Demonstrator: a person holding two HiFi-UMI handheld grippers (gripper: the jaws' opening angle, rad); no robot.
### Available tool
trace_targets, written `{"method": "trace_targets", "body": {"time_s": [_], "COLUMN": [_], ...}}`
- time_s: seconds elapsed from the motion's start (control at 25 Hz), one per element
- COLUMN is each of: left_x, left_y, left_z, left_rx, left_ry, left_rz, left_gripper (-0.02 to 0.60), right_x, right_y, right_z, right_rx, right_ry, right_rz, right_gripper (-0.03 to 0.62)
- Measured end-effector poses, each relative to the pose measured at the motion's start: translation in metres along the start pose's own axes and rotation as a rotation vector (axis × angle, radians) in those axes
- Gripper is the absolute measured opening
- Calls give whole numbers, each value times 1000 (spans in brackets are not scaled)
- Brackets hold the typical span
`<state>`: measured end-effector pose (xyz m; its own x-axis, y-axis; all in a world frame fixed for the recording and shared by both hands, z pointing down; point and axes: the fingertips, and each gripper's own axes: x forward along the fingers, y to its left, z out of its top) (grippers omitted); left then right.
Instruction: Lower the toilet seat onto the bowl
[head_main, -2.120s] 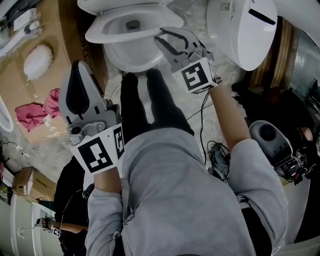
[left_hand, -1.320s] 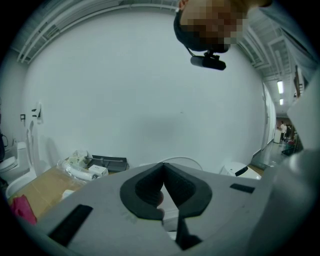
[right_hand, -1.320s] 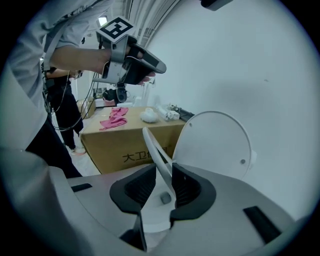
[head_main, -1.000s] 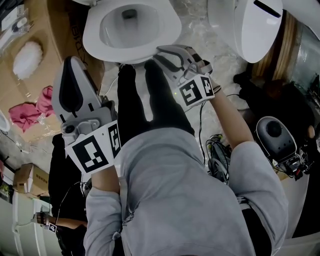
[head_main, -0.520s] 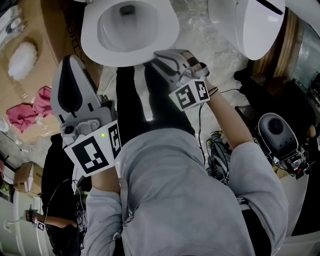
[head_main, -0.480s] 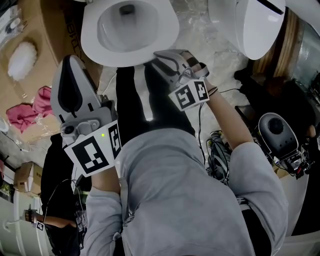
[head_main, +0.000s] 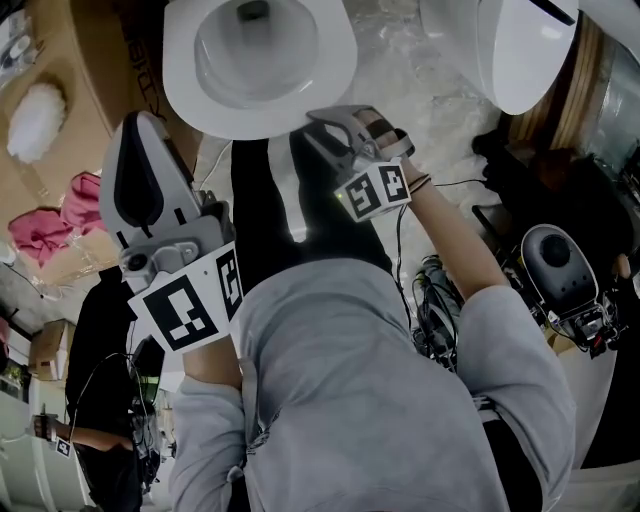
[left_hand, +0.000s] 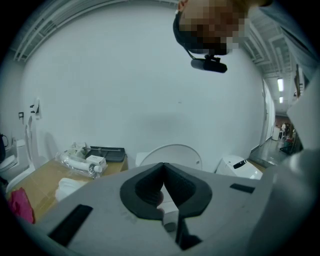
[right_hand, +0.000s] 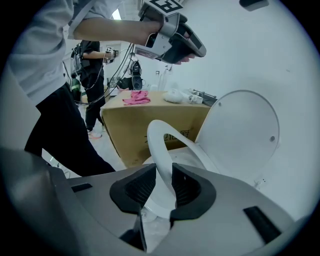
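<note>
1. Cloth, pink (head_main: 40, 225), at nine o'clock in the head view, lying on a brown cardboard box (head_main: 70, 170). A white fluffy pad (head_main: 35, 120) sits on the same box toward ten o'clock.
2. Left gripper (head_main: 148, 130) is held at about eight o'clock from the toilet and well apart from it, just beside the box edge. Its jaws are clenched pad against pad with nothing between them. Its own view looks over the closed tips at a pale wall.
3. Toilet seat (head_main: 335, 70) at twelve o'clock in the head view, a white ring above the bowl (head_main: 250, 50). In the right gripper view the seat stands tilted. It is partway between the upright lid (right_hand: 245, 130) and the bowl, with its front edge raised, not lying flat.
4. Right gripper (head_main: 325, 122) is at the seat's front rim, about five o'clock on the ring. Its jaws are grasping the rim, one dark pad on each face of it. The person's dark trousers (head_main: 300, 200) are just below, at six o'clock.
5. Second white unit with a dark slot (head_main: 520, 50) at one to two o'clock, apart from the toilet.
6. Cables (head_main: 435, 300) lie on the floor at three o'clock. A round grey device (head_main: 550, 255) is near the right edge, beside them.
</note>
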<state>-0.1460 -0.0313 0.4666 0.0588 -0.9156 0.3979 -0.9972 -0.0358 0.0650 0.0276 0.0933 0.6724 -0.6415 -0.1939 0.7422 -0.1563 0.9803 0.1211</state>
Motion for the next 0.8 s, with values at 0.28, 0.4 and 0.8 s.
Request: {"method": "trace_targets", "body": {"time_s": [0.28,0.4,0.8], "left_x": [4,7,13], "left_y": [4,6,7], "left_z": [-15,-22,-36], "left_rx": [-3,-1,-5], "left_ry": [21,37,66], "left_rz": [-1,-1,2], "left_gripper": [0,0,0], "right_x": [13,18,29], "right_y": [16,22,36], "right_z": [-15,-20,-37], "right_rx": [6,12,27], "right_ry": [26,37,69], "right_rz": [29,43,84], "right_gripper": [87,87,87]}}
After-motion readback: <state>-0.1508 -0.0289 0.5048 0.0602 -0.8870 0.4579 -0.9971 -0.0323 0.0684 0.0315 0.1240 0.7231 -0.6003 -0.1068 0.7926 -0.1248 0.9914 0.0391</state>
